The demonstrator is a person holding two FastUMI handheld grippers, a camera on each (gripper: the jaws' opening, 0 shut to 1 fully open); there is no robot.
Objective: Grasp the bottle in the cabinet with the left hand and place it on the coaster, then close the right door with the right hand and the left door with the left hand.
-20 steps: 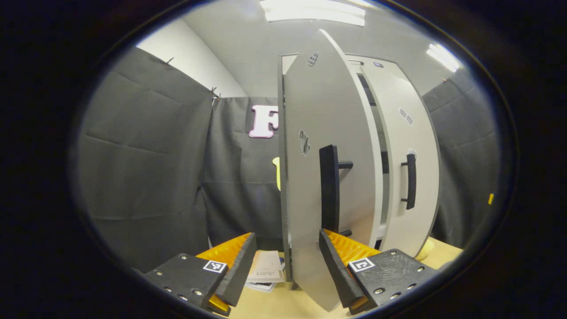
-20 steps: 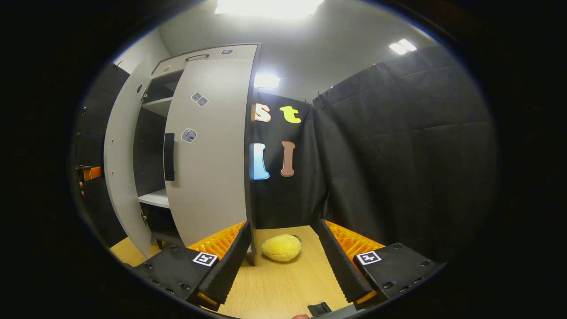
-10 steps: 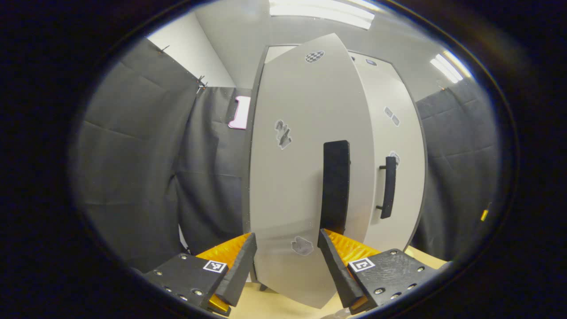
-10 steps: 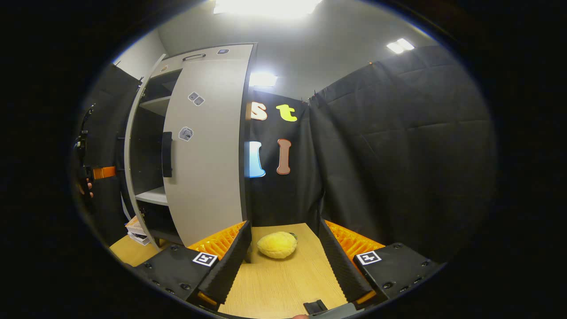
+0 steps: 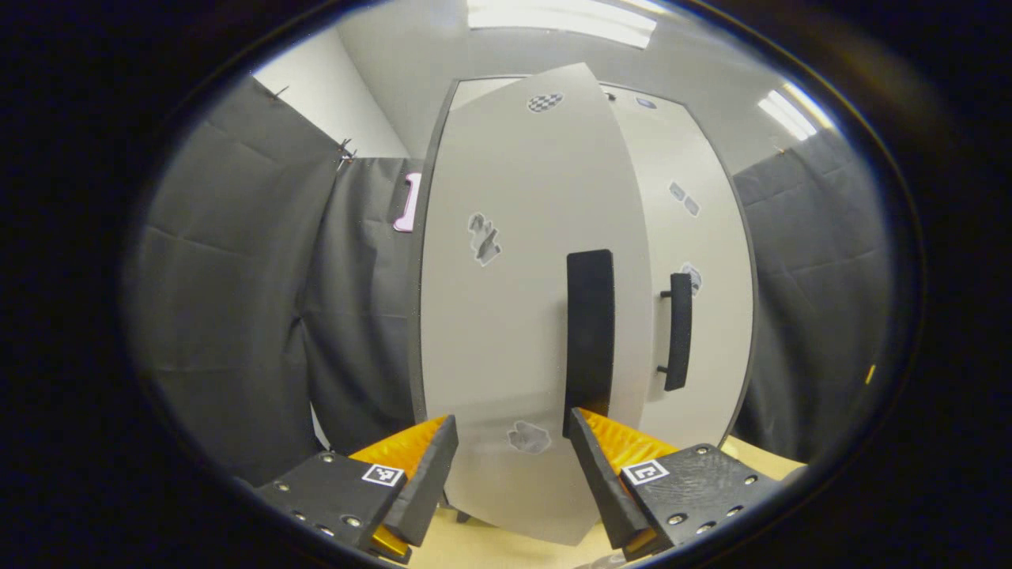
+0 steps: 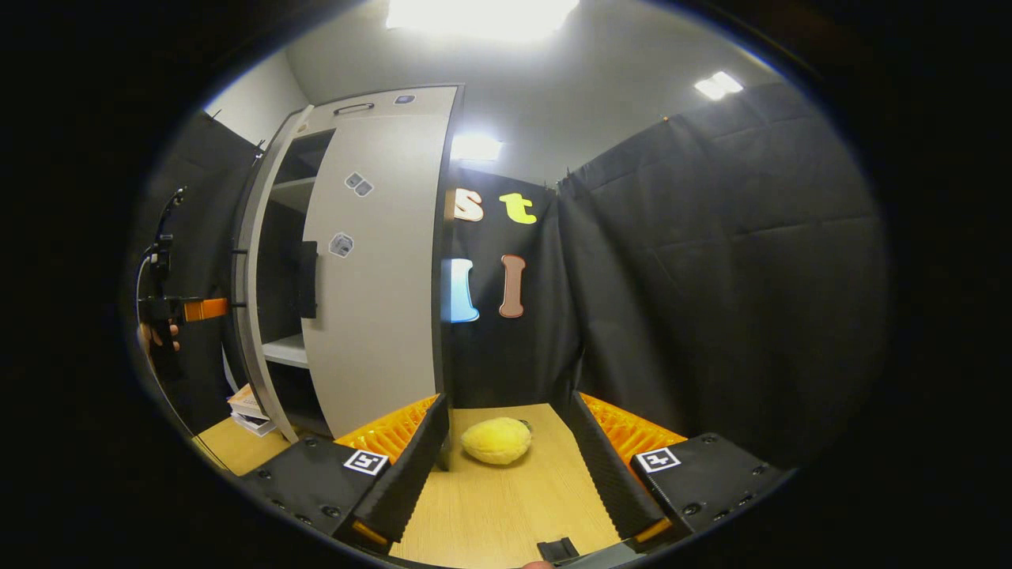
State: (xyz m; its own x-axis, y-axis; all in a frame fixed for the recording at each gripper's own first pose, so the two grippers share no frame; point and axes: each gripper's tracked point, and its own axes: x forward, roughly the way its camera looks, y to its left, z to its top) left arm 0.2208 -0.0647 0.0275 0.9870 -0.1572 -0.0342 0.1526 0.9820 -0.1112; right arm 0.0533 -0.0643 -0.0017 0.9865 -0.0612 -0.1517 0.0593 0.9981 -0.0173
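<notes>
wooden tabletop [image 6: 506, 506], black-draped booth

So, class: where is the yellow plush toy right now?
In the right gripper view, the yellow plush toy lies on the wooden table, right of the cabinet, by the black cloth wall.

left door [image 5: 506, 316] ajar beside shut right door [image 5: 696, 237].

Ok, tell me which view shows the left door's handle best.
The left gripper view: the left door's handle faces the camera, large and central, just above the open left hand-held gripper. The right gripper view catches that door nearly edge-on, its handle just small stubs.
</notes>
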